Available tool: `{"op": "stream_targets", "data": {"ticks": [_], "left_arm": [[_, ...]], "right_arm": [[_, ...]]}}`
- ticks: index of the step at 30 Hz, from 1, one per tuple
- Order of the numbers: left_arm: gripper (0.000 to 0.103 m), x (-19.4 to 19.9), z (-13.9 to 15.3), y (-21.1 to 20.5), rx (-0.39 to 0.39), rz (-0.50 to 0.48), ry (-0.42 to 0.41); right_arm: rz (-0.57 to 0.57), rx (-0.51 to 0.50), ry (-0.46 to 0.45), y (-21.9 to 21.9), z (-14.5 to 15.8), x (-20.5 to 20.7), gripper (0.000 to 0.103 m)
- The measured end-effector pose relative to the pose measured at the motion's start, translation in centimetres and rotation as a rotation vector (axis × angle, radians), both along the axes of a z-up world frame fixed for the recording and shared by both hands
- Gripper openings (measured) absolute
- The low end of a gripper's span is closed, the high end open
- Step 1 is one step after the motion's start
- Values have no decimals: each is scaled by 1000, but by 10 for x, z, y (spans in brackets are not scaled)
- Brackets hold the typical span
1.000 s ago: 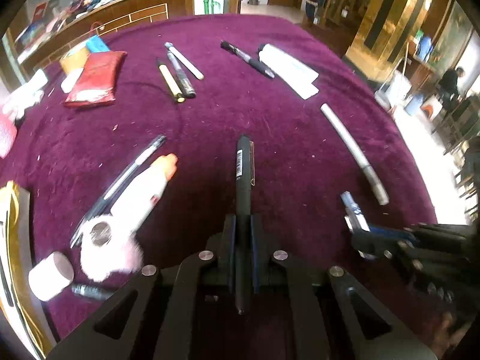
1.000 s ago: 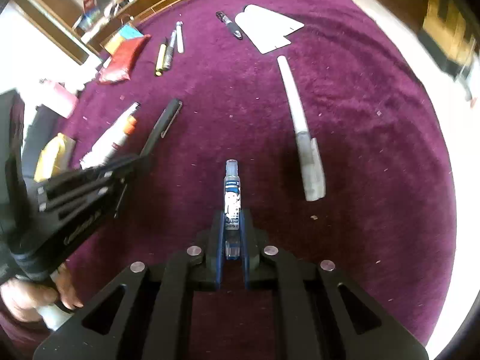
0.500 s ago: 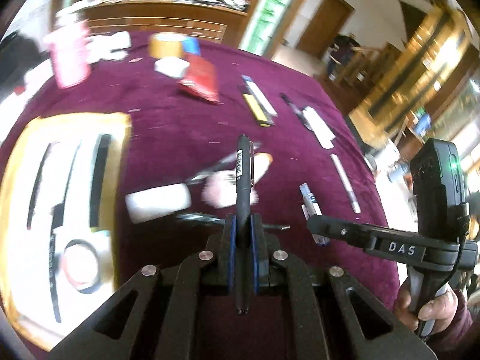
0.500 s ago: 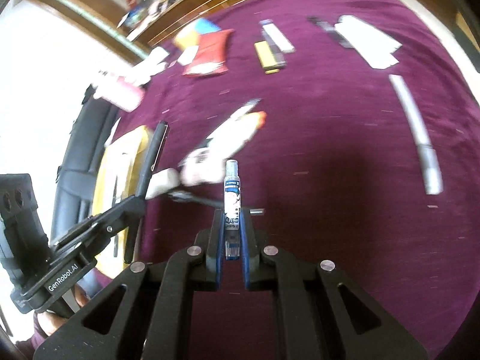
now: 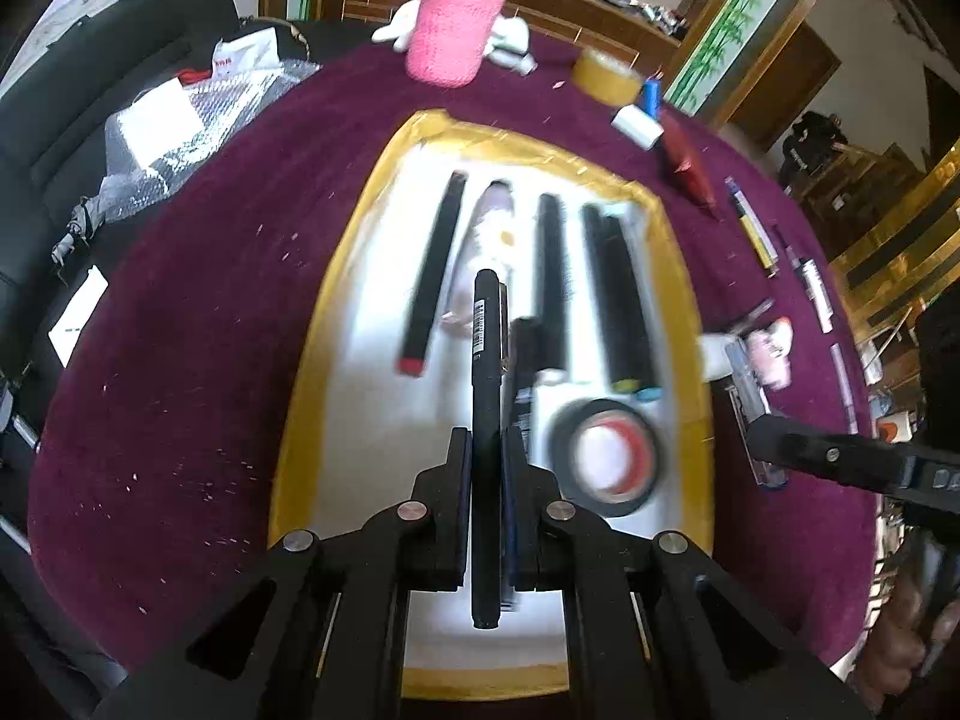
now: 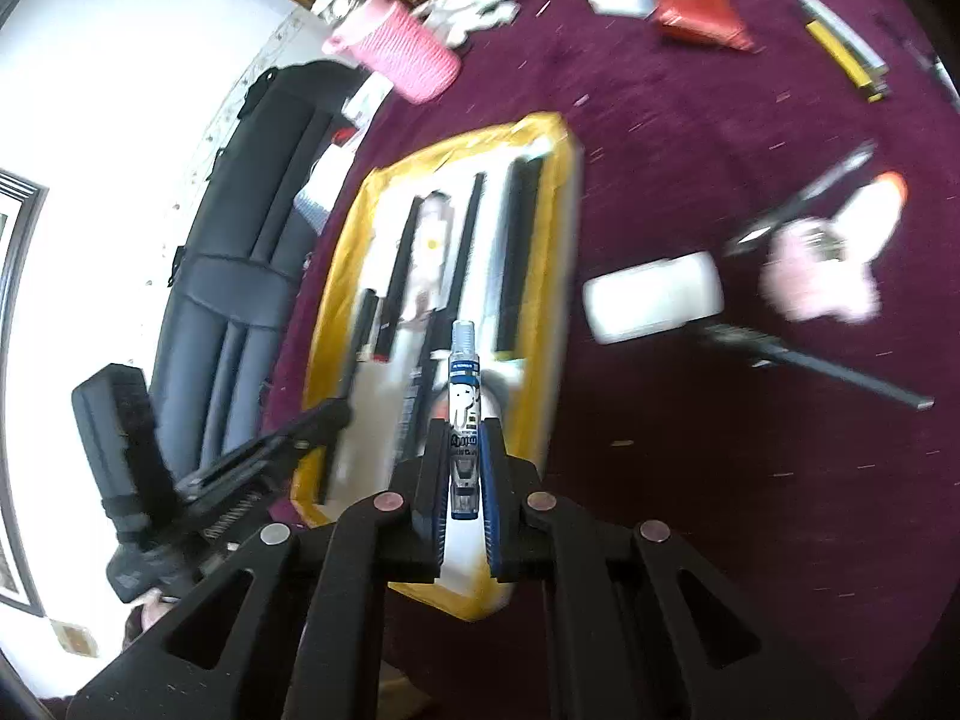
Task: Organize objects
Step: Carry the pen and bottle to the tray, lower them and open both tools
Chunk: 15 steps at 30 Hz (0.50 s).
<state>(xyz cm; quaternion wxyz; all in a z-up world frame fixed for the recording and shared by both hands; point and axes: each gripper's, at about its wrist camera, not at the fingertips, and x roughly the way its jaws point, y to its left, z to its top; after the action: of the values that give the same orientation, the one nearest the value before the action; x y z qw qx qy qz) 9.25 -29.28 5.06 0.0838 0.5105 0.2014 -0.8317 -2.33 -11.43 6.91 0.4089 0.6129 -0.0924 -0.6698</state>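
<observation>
Left claw (image 5: pixel 486 450) pinching black pen (image 5: pixel 486 360), right claw (image 6: pixel 465 450) pinching blue-labelled pen (image 6: pixel 463 396), tray (image 5: pixel 360 228) contents blurred, possibly markers.

Black fingers (image 5: pixel 456 504), blue pads, silver screws

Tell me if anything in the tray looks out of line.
One thing: a short dark pen lies apart from the neat row of markers in the yellow-rimmed tray, beside the tape roll. Motion blur hides finer detail.
</observation>
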Motion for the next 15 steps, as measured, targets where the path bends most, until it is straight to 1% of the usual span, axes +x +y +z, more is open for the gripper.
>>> {"op": "stream_targets", "data": {"ticks": [2,4,8,10,12,15], "left_arm": [[7,0,-10,-3,2,-18,-24],[6,-1,-19,-2,13,-42,-48],[7,-5,-30,-2,15,-69,-77],[7,-6,-32,-5,19,-65,-83],[8,-5,-32,-9,40,-68,-83],[15,-1,-23,-15,67,-61,-67]], "right_arm": [[2,0,-25,-16,-7,3,8],[5,11,-28,-30,-11,7,8],[-5,22,-43,-45,-18,10,8],[-12,25,-55,-49,-21,10,8],[-15,32,-56,-55,-22,10,8],[-12,38,-61,-65,-24,10,8]]}}
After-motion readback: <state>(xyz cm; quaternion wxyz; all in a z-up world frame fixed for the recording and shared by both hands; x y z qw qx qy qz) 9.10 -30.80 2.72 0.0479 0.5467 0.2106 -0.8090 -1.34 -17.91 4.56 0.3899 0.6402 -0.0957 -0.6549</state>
